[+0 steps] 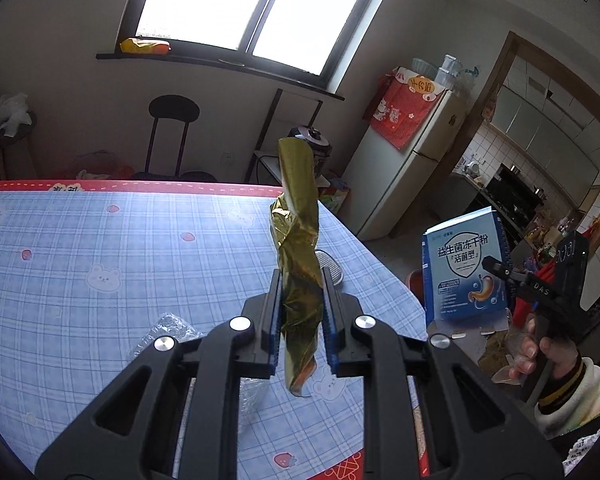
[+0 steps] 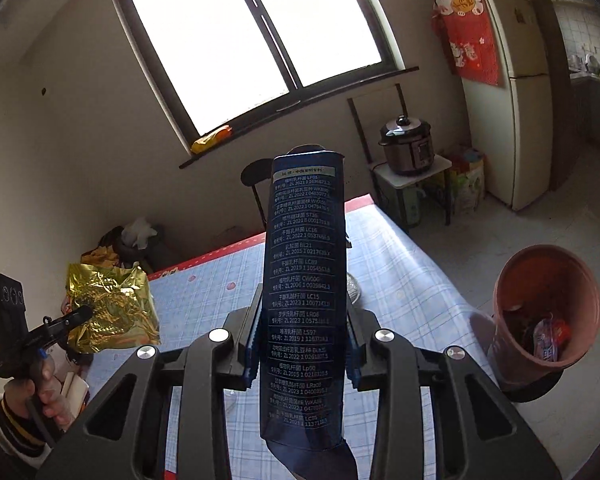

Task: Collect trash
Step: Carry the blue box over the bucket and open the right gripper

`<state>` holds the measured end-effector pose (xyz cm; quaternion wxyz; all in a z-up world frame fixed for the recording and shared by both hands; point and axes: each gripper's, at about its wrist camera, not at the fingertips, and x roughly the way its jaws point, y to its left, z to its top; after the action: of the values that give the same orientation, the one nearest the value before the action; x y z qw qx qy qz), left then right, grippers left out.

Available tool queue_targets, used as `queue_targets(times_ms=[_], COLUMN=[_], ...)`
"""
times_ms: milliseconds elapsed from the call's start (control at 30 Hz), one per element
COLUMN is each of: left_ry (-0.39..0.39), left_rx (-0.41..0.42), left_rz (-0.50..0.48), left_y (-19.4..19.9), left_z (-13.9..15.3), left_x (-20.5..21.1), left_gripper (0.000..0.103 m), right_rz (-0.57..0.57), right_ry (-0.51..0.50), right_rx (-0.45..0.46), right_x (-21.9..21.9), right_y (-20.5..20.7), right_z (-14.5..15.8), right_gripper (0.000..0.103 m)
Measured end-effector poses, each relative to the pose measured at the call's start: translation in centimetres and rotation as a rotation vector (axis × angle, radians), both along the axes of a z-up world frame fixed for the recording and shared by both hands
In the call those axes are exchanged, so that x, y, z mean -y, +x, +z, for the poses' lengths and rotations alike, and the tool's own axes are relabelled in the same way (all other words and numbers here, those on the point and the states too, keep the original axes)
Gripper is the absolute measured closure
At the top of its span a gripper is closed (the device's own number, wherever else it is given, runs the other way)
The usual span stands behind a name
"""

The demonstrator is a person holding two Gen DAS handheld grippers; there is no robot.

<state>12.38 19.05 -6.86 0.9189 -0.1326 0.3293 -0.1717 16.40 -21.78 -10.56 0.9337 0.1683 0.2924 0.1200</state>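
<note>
Trash held: one gold wrapper (image 1: 300,240), one blue box (image 2: 302,300), one bin (image 2: 546,312).

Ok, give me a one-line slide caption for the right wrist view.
Right gripper clamps a blue probiotic box above the checked tablecloth, terracotta bin at right.

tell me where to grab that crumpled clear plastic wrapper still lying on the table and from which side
Judging from the left wrist view, take the clear plastic wrapper from straight above, pinching its raised crumpled ridge. It lies low on the table, so a side approach would likely push it along. Both grippers are full now: left gripper holds gold foil, right gripper the blue box.
</note>
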Motion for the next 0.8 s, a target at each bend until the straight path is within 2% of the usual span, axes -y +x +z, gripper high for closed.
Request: queue_targets(times_ms=[233,433,600,800], left_ry=[-0.009,-0.016,-0.010,0.007], left_rx=[0.070,0.083,0.082,0.088], left_rz=[0.037,0.052,0.056,0.095], left_y=[-1.0,-1.3,-1.3,-1.8], left_z=[3.4,4.1,4.3,4.4], left_x=[4.8,9.9,13.6,16.2], left_gripper=[0.082,0.082,0.082,0.082], right_rz=[-0.100,-0.175,-0.219,-0.242], right_ry=[-0.049,-0.096,-0.106,-0.076], right_rx=[0.073,0.087,0.065,0.024], right_x=[9.5,17.4,22.6,26.4], right_y=[-1.3,-1.3,-0.3,1.6], right_z=[3.1,3.7,2.9,0.9], right_gripper=[0.069,0.069,0.069,0.069])
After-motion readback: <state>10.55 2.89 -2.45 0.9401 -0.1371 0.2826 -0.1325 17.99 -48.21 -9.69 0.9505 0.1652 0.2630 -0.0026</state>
